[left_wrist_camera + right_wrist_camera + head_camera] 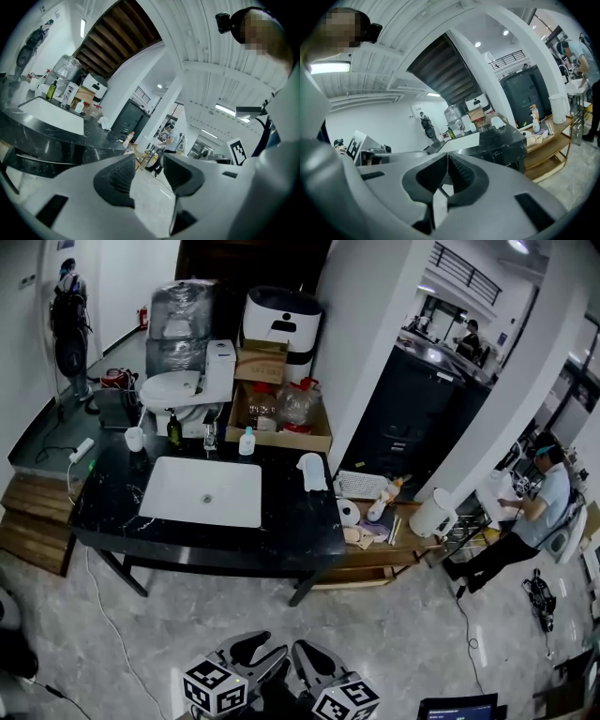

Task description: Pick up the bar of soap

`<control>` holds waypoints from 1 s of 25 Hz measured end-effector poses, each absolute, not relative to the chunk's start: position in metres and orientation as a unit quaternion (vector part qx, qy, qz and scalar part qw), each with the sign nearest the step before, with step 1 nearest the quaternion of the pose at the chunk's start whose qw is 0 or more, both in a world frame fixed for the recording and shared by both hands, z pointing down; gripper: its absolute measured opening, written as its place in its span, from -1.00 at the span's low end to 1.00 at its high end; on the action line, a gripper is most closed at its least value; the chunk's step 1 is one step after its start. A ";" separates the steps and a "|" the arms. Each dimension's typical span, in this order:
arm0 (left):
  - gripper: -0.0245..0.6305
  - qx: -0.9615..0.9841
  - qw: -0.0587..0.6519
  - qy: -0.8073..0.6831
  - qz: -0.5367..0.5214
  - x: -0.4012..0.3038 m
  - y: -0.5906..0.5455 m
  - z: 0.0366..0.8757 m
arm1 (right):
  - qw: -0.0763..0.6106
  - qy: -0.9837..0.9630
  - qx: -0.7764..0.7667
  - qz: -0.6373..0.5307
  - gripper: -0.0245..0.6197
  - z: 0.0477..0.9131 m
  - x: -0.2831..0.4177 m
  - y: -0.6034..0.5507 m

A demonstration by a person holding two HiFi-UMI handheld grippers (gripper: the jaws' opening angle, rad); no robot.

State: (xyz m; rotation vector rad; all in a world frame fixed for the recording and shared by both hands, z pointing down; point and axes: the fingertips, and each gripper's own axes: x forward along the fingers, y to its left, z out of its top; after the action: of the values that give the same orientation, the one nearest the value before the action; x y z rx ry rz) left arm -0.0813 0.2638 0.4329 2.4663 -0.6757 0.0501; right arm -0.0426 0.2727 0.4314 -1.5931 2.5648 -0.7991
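No bar of soap can be made out for certain at this distance. A black marble counter (291, 521) with a white sink basin (202, 491) stands ahead, well beyond both grippers. A crumpled white thing (312, 471) lies at the counter's right end, and pale tan lumps (354, 535) rest on the low wooden shelf (403, 549). My left gripper (251, 652) (147, 161) is low at the bottom of the head view, open and empty. Beside it my right gripper (312, 664) (447, 161) is shut on nothing. Both point toward the counter (47, 133) (501, 140) from above the floor.
Behind the basin stand small bottles (247, 441), a cup (134, 438) and a cardboard tray of bottles (281, 413). A toilet (178, 388) sits further back. A paper roll (349, 512) and a white bin (433, 515) are at the right. A person (534, 512) sits far right.
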 end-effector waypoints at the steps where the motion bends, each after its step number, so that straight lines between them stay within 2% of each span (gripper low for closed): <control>1: -0.33 0.923 0.288 -0.256 0.019 -0.081 0.258 0.434 | 0.010 0.822 -0.508 -0.258 -0.86 0.433 -0.042 0.267; 16: -0.33 0.919 0.257 -0.296 0.030 -0.007 0.153 0.416 | 0.039 0.844 -0.471 -0.254 -0.86 0.417 0.034 0.147; 25: -0.33 0.917 0.253 -0.306 0.042 0.031 0.124 0.418 | 0.053 0.843 -0.464 -0.266 -0.86 0.421 0.076 0.113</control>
State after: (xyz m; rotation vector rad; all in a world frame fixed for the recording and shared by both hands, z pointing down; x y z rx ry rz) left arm 0.0309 0.1242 0.4181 2.4922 -0.8327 0.1148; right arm 0.0756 0.1131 0.4208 -1.4115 2.5626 -0.8101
